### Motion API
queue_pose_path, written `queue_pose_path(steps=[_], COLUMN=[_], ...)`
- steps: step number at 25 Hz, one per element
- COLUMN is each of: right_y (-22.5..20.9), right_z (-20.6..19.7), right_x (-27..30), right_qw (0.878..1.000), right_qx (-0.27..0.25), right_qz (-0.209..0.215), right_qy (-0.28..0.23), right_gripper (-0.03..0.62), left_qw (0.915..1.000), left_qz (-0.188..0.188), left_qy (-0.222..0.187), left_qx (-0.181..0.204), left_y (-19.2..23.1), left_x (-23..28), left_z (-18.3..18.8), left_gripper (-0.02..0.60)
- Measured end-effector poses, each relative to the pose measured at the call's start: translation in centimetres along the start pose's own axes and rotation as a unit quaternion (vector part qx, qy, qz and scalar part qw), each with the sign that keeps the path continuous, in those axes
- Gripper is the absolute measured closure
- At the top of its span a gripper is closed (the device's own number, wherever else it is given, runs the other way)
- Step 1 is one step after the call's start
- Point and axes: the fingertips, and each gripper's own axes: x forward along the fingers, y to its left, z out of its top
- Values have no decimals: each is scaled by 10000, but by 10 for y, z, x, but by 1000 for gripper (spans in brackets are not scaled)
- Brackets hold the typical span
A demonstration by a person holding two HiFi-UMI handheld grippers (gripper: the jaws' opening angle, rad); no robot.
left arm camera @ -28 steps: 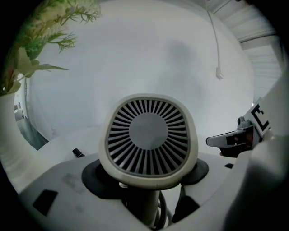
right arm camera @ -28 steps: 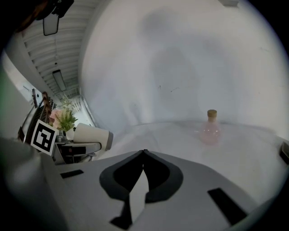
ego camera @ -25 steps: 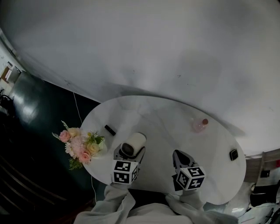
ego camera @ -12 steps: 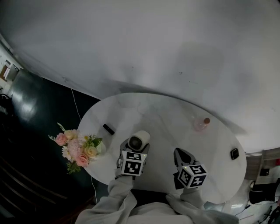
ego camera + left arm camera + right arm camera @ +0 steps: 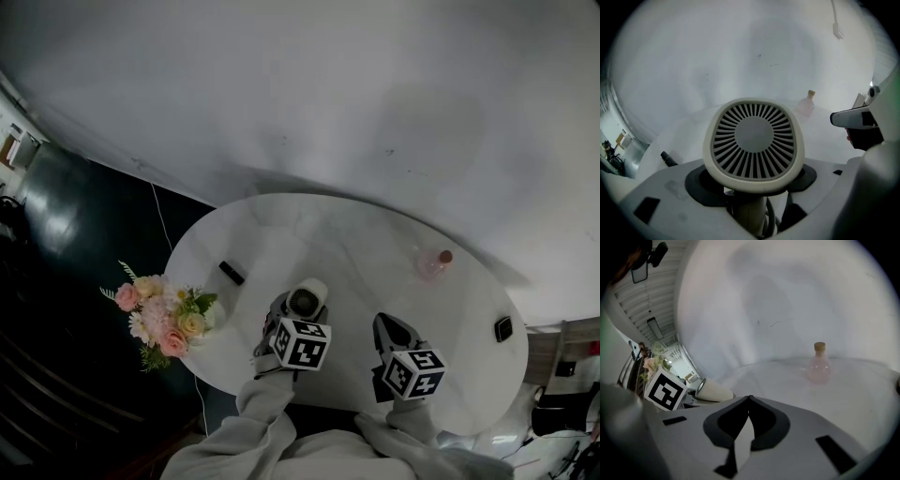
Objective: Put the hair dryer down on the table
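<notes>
A cream hair dryer (image 5: pixel 307 298) is held over the near part of the white oval table (image 5: pixel 366 253). Its rear grille (image 5: pixel 753 137) fills the left gripper view, and its handle (image 5: pixel 749 214) runs down between the jaws. My left gripper (image 5: pixel 292 323) is shut on that handle. In the right gripper view the dryer's barrel (image 5: pixel 712 391) points left beside the left gripper's marker cube (image 5: pixel 665 390). My right gripper (image 5: pixel 392 339) hovers over the table's near right part, shut with nothing in it (image 5: pixel 749 401).
A pink bottle (image 5: pixel 431 266) with a cork stands at the table's far right, also in view as bottle (image 5: pixel 819 364). A small black stick (image 5: pixel 232 273) lies at the left, a dark square object (image 5: pixel 502 329) near the right edge. A bouquet (image 5: pixel 161 314) overhangs the left rim.
My left gripper has carried the hair dryer to the right and slightly nearer, and the dryer has turned more upright. The right gripper has stayed in place.
</notes>
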Motion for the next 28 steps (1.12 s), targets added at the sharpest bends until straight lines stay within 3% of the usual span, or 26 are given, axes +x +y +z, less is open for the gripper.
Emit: queue_pose_path(steps=[13,24,28], right_y=[6,8,8], right_z=[9,13,14], right_x=[-7,-12,-10], right_qw=[9998,9995,9994], right_qx=[-99,-122,-114], right_qz=[152,148,158], right_qy=[-95,-234,-292], right_gripper=[545,545,545], left_qw=[9995,9981,9973], left_qz=[252,-471,-564], left_qy=[85,-316,-436], left_qx=[174,-226,-169], left_y=[-1,-8,-7], left_x=[-1,-12,-12], left_z=[-2,6,6], left_gripper=[250,249,242])
